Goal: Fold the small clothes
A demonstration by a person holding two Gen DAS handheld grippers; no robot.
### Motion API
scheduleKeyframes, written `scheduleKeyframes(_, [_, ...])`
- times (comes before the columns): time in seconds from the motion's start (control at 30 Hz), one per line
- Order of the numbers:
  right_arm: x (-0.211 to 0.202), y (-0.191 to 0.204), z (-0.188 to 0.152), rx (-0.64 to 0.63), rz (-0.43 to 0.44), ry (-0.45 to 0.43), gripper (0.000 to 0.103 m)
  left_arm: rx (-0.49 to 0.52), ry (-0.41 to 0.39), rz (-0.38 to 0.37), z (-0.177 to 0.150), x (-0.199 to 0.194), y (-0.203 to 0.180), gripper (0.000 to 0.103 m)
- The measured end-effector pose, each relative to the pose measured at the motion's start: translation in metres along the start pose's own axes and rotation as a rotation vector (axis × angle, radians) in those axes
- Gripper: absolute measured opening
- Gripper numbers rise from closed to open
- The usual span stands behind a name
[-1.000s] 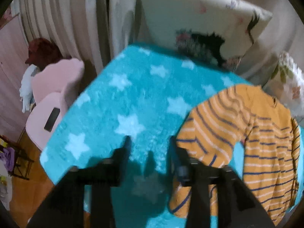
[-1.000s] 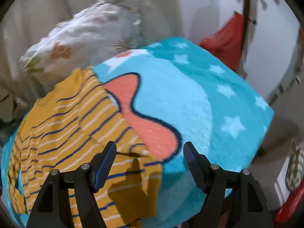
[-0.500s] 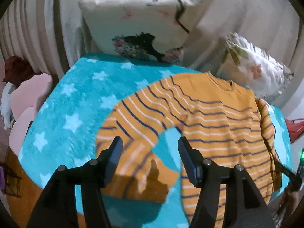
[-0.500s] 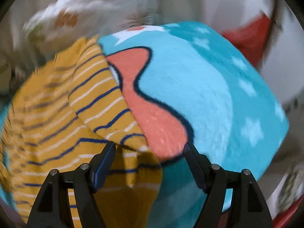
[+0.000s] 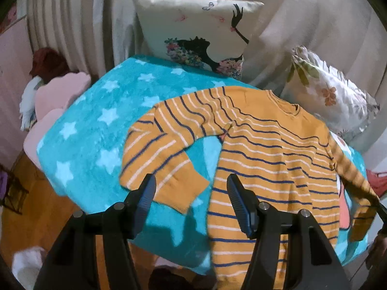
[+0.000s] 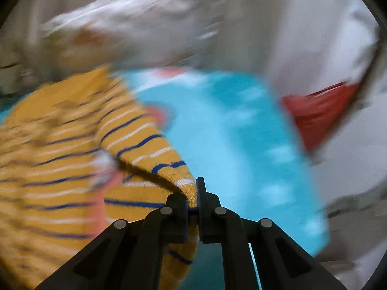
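Note:
An orange sweater (image 5: pixel 271 154) with blue and white stripes lies face up on a turquoise star blanket (image 5: pixel 101 120). Its left sleeve (image 5: pixel 167 159) bends down toward me, cuff just beyond my left gripper (image 5: pixel 191 191), which is open and empty above the blanket's near edge. My right gripper (image 6: pixel 193 193) is shut on the cuff of the sweater's right sleeve (image 6: pixel 154 154) and holds it lifted off the blanket (image 6: pixel 232 145). The right wrist view is motion-blurred. The lifted sleeve also shows in the left wrist view (image 5: pixel 350 174).
A cream cushion with a silhouette print (image 5: pixel 200 29) and a floral pillow (image 5: pixel 331 96) lean against curtains behind the blanket. A pink chair (image 5: pixel 53 101) stands to the left. A red bag (image 6: pixel 321 111) sits right of the bed. Wooden floor (image 5: pixel 36 217) shows lower left.
My right gripper closed on the right sleeve cuff and lifted it. My left gripper swung right and back, now facing the left sleeve cuff, still open.

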State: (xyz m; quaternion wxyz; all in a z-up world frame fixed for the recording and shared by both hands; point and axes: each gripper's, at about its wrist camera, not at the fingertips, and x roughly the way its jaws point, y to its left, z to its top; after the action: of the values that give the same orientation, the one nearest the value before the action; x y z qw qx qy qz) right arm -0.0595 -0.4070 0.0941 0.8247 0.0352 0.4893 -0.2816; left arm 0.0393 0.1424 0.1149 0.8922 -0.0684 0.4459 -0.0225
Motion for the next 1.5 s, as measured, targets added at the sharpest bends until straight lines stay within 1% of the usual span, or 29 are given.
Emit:
scheduleKeyframes(0.03, [0.001, -0.024, 0.006, 0.014, -0.121, -0.028, 0.008, -0.005, 0.008, -0.01, -0.001, 0.001, -0.003, 0.06])
scheduleKeyframes(0.07, [0.003, -0.039, 0.008, 0.035, -0.169, -0.034, 0.015, -0.005, 0.017, -0.022, -0.004, 0.002, -0.007, 0.06])
scheduleKeyframes(0.1, [0.007, -0.056, 0.01, 0.067, -0.2, -0.019, 0.035, 0.0, 0.024, -0.032, -0.008, 0.005, -0.013, 0.061])
scheduleKeyframes(0.13, [0.01, -0.068, 0.01, 0.099, -0.199, 0.004, 0.05, 0.006, 0.028, -0.032, -0.012, 0.007, -0.017, 0.066])
scheduleKeyframes(0.17, [0.01, -0.08, 0.008, 0.14, -0.164, 0.019, 0.051, 0.011, 0.038, -0.029, -0.016, 0.012, -0.021, 0.071])
scheduleKeyframes(0.2, [0.008, -0.089, 0.003, 0.182, -0.113, 0.016, 0.052, 0.011, 0.056, -0.024, -0.022, 0.019, -0.022, 0.071])
scheduleKeyframes(0.27, [0.003, -0.088, -0.011, 0.222, 0.024, 0.026, 0.053, -0.002, 0.107, -0.033, -0.031, 0.033, -0.021, 0.071])
scheduleKeyframes(0.33, [-0.003, -0.067, -0.031, 0.248, 0.232, 0.048, 0.053, -0.028, 0.178, -0.06, -0.045, 0.052, -0.019, 0.071])
scheduleKeyframes(0.37, [-0.003, -0.051, -0.043, 0.261, 0.393, 0.082, 0.053, -0.037, 0.205, -0.074, -0.051, 0.059, -0.019, 0.071])
scheduleKeyframes(0.43, [0.003, -0.017, -0.06, 0.255, 0.651, 0.176, 0.053, -0.031, 0.241, -0.095, -0.065, 0.069, -0.024, 0.071])
scheduleKeyframes(0.47, [0.005, 0.004, -0.07, 0.234, 0.752, 0.234, 0.053, -0.016, 0.258, -0.097, -0.073, 0.073, -0.028, 0.071])
scheduleKeyframes(0.5, [0.005, 0.022, -0.079, 0.203, 0.791, 0.267, 0.053, 0.003, 0.27, -0.095, -0.08, 0.076, -0.034, 0.071])
scheduleKeyframes(0.57, [0.005, 0.057, -0.091, 0.111, 0.804, 0.304, 0.053, 0.059, 0.262, -0.071, -0.092, 0.077, -0.047, 0.071])
scheduleKeyframes(0.6, [0.008, 0.067, -0.092, 0.084, 0.803, 0.312, 0.053, 0.107, 0.248, -0.046, -0.097, 0.076, -0.055, 0.068])
scheduleKeyframes(0.63, [0.007, 0.077, -0.094, 0.057, 0.795, 0.307, 0.052, 0.145, 0.24, -0.032, -0.101, 0.075, -0.062, 0.053])
scheduleKeyframes(0.67, [0.0, 0.085, -0.093, 0.029, 0.774, 0.262, 0.048, 0.16, 0.237, -0.032, -0.103, 0.074, -0.066, 0.026])
scheduleKeyframes(0.7, [0.003, 0.093, -0.094, 0.012, 0.782, 0.274, 0.023, 0.16, 0.246, -0.031, -0.103, 0.072, -0.067, 0.012])
scheduleKeyframes(0.73, [0.005, 0.097, -0.091, 0.004, 0.793, 0.285, 0.009, 0.148, 0.26, -0.035, -0.102, 0.07, -0.065, 0.009])
scheduleKeyframes(0.83, [0.002, 0.095, -0.096, 0.005, 0.822, 0.31, 0.008, 0.115, 0.271, -0.037, -0.094, 0.054, -0.053, 0.009])
scheduleKeyframes(0.9, [-0.006, 0.093, -0.105, -0.008, 0.866, 0.331, 0.008, 0.122, 0.253, -0.004, -0.091, 0.041, -0.046, 0.009])
scheduleKeyframes(0.97, [-0.018, 0.093, -0.114, -0.048, 0.863, 0.342, 0.008, 0.113, 0.26, 0.03, -0.093, 0.035, -0.038, 0.01])
scheduleKeyframes(1.07, [-0.021, 0.082, -0.12, -0.087, 0.89, 0.345, 0.009, 0.078, 0.293, 0.014, -0.1, 0.028, -0.026, 0.01])
scheduleKeyframes(1.13, [-0.016, 0.053, -0.11, 0.015, 0.867, 0.295, 0.012, 0.066, 0.291, 0.029, -0.102, 0.022, -0.022, 0.01])
scheduleKeyframes(1.17, [-0.006, 0.024, -0.101, 0.117, 0.814, 0.26, 0.013, 0.058, 0.283, 0.031, -0.102, 0.019, -0.021, 0.011])
scheduleKeyframes(1.2, [0.002, 0.011, -0.096, 0.169, 0.778, 0.247, 0.017, 0.043, 0.276, 0.025, -0.101, 0.015, -0.019, 0.011])
scheduleKeyframes(1.23, [0.019, -0.02, -0.087, 0.273, 0.71, 0.224, 0.023, 0.029, 0.27, 0.017, -0.098, 0.013, -0.017, 0.014])
scheduleKeyframes(1.33, [0.057, -0.078, -0.076, 0.483, 0.599, 0.18, 0.026, -0.031, 0.248, -0.02, -0.089, 0.008, -0.011, 0.032])
scheduleKeyframes(1.37, [0.076, -0.105, -0.076, 0.584, 0.578, 0.178, 0.028, -0.043, 0.24, -0.029, -0.087, 0.006, -0.014, 0.033])
scheduleKeyframes(1.5, [0.118, -0.149, -0.077, 0.829, 0.617, 0.161, 0.032, -0.038, 0.231, -0.038, -0.081, 0.002, -0.026, 0.035])
